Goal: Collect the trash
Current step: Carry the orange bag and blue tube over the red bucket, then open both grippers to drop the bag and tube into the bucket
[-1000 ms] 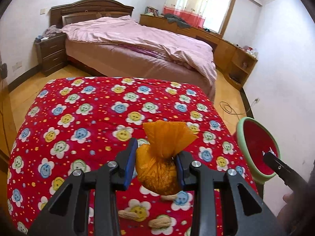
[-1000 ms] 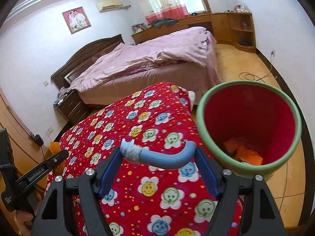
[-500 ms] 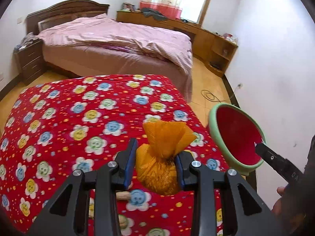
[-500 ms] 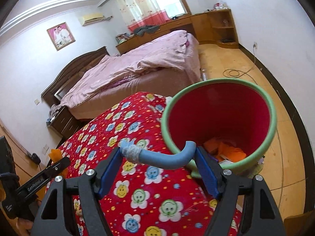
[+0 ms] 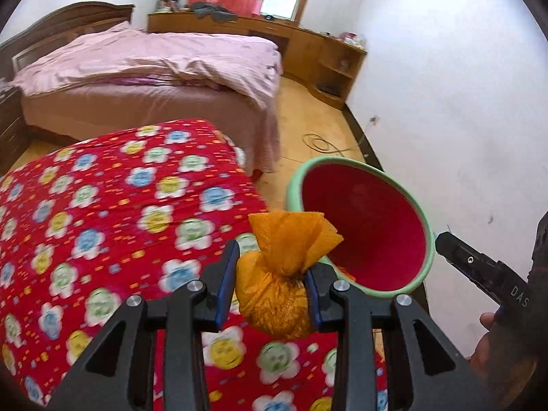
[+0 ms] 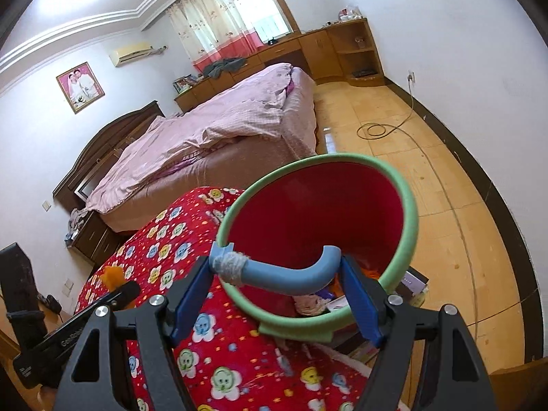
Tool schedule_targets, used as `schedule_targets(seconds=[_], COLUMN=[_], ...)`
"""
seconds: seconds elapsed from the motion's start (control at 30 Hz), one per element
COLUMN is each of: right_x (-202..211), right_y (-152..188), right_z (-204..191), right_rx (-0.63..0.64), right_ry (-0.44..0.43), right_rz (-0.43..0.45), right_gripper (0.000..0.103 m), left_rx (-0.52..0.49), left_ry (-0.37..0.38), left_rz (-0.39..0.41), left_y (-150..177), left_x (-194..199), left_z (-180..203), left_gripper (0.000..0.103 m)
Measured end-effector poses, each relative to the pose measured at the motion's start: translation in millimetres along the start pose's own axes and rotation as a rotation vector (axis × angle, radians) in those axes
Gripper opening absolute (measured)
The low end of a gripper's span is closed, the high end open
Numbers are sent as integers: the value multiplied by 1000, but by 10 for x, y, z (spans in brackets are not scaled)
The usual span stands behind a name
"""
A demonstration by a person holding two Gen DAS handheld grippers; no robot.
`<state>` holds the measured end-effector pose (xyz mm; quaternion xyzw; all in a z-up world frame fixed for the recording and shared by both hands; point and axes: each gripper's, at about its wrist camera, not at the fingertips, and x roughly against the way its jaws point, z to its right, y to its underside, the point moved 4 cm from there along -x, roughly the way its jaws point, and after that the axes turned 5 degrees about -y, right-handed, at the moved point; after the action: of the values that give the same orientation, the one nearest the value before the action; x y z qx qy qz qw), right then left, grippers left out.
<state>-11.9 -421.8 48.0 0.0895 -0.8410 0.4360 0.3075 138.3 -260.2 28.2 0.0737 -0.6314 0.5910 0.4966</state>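
Trash here is an orange bag (image 5: 274, 294), tied at the neck, pinched between the pads of the left gripper (image 5: 270, 286) above a red quilt (image 5: 102, 226) with a flower print. Just right of it gapes the bin (image 5: 363, 236) (red inside, green rim), with scraps already lying at its bottom. The right gripper (image 6: 277, 281) holds the bin's blue handle (image 6: 284, 275) across its widely spread jaws. A pink bed (image 5: 147, 65) stands behind.
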Motion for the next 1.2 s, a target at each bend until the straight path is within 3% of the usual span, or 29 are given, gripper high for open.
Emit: schedule_targets(seconds=[0.5,0.7,0.83,1.2], right_x=[-88,-134,-192,-490], right_y=[-90,-158,-224,-330], right_z=[482,572,624,575], right_rx=[-60,-65,-64,-14], right_ry=[7,-11,-16,-26], right_rz=[0,-3,-9,-54], right_gripper=[77,77,77,77], left_rx=[-104,-147,-124,-37], left_ry=[29,9,21,-41], left_rz=[-23,-17,-23,-30], left_y=[-111,-141,-152,-172], left_x=[-593,-698,-749,-748], left_z=[657,797,796,497], left_gripper=[38,49,51,51])
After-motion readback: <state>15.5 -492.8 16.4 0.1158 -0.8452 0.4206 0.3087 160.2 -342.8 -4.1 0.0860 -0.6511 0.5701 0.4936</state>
